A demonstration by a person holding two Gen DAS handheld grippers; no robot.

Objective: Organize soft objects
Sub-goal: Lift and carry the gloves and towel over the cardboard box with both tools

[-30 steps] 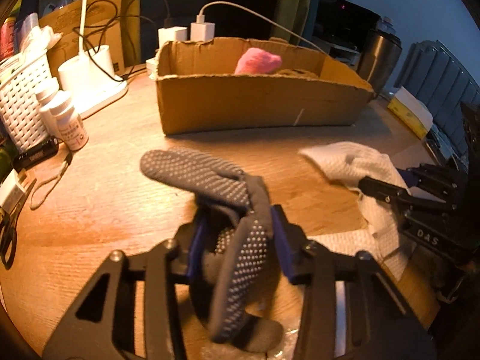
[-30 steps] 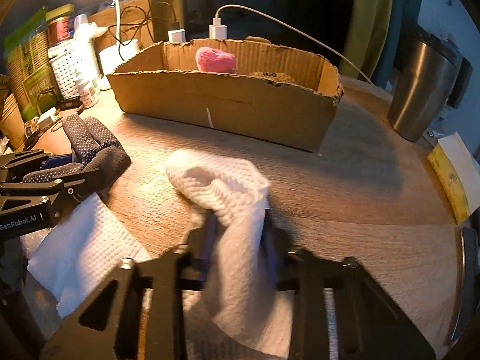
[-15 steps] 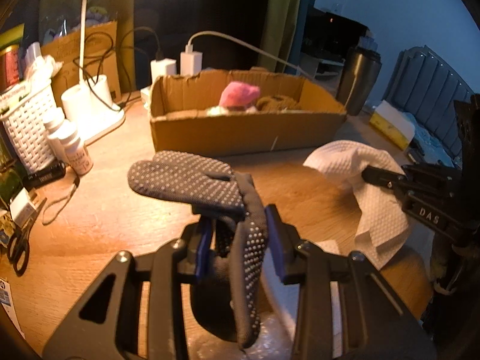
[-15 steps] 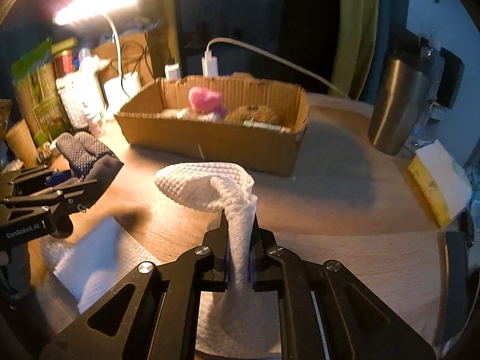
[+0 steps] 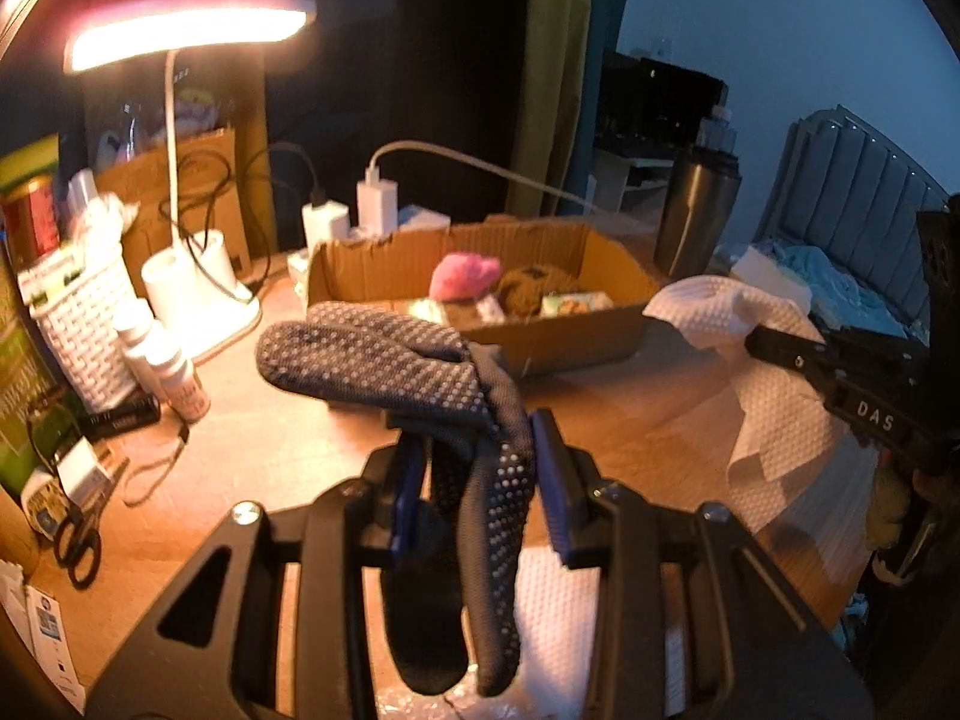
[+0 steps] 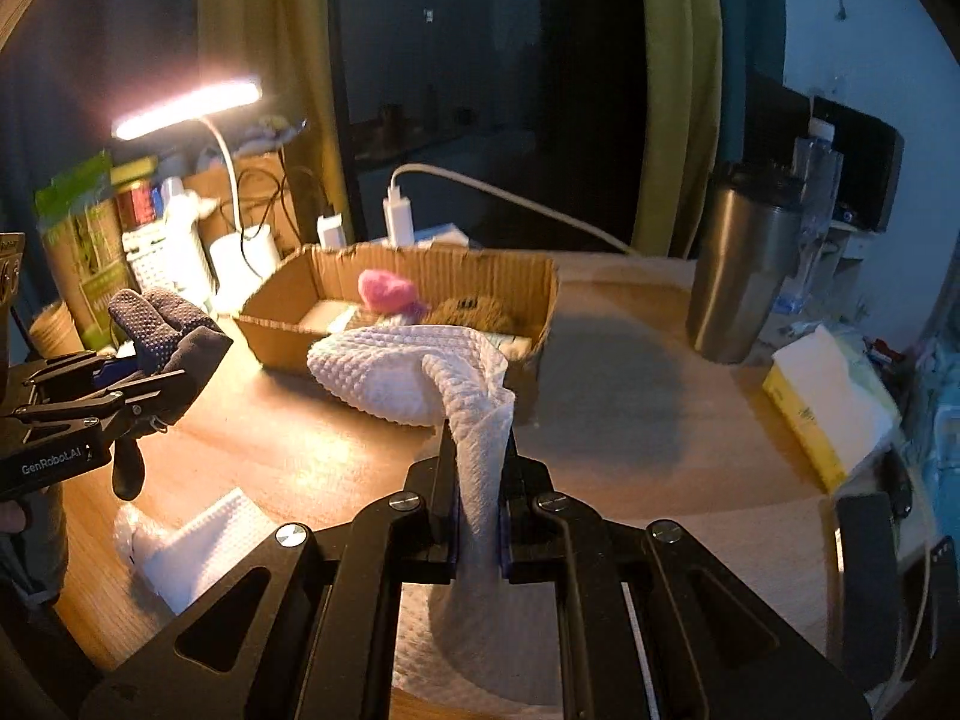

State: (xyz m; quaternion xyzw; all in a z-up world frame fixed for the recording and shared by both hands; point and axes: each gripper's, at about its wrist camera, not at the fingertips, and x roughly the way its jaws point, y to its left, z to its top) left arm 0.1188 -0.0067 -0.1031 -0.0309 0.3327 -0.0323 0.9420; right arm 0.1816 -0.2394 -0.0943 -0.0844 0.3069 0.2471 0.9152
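My left gripper is shut on a dark grey dotted glove and holds it in the air above the wooden table; it also shows at the left of the right wrist view. My right gripper is shut on a white waffle cloth, lifted off the table; the cloth also shows in the left wrist view. An open cardboard box stands beyond both, holding a pink soft item and a brown one.
Another white cloth lies on the table near the front edge. A lit desk lamp, a white basket, small bottles and scissors crowd the left. A steel tumbler and a tissue pack stand at the right.
Both grippers have risen and tilted up, carrying the glove and the cloth off the table; the inside of the box has come into view.
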